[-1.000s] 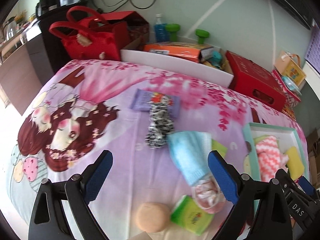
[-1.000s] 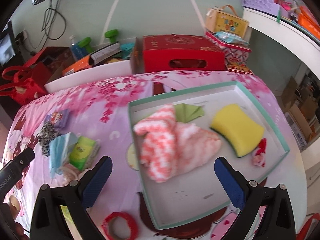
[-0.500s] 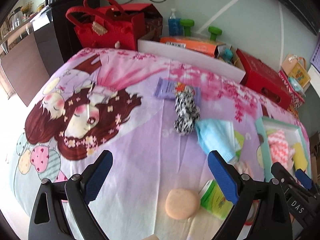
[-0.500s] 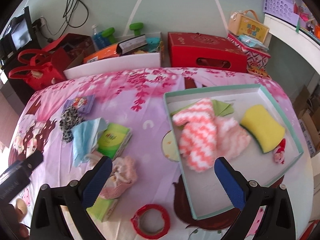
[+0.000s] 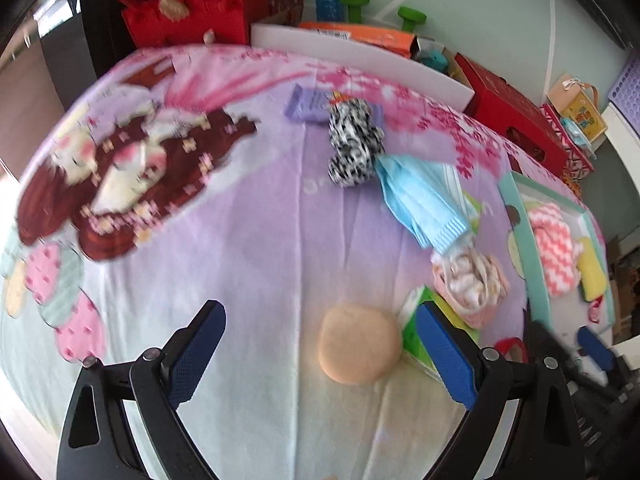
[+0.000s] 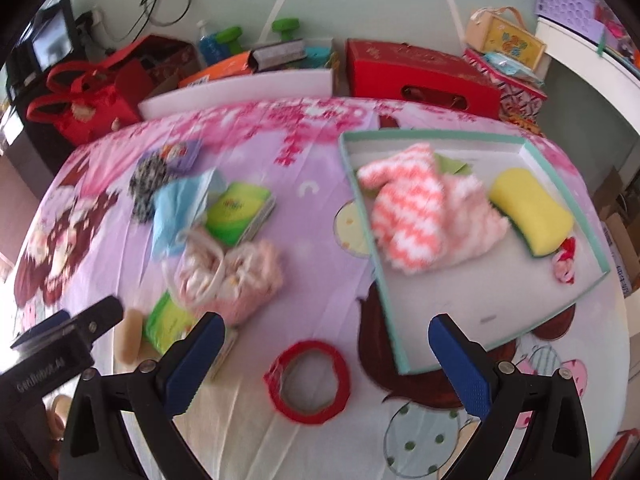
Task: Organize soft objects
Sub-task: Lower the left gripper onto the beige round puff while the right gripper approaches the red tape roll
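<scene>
1. Left tongs (image 5: 316, 354): spread wide, holding nothing, low in the frame above the counter (image 5: 240, 240); peach round puff (image 5: 359, 344) lies between the tips.
2. Right tongs (image 6: 324, 364): spread wide, holding nothing; red tape ring (image 6: 308, 378) between the tips.
3. Soft items at centre left of the right view: blue cloth (image 6: 180, 204), pink bundle (image 6: 228, 272), green packet (image 6: 240, 212).
4. Teal tray (image 6: 384, 292), upper right of that view: holds striped sock (image 6: 404, 216) and yellow sponge (image 6: 530, 212).

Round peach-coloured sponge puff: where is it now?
In the left wrist view, the puff lies on the cloth between the open left gripper fingers, beside the green tissue pack.
</scene>
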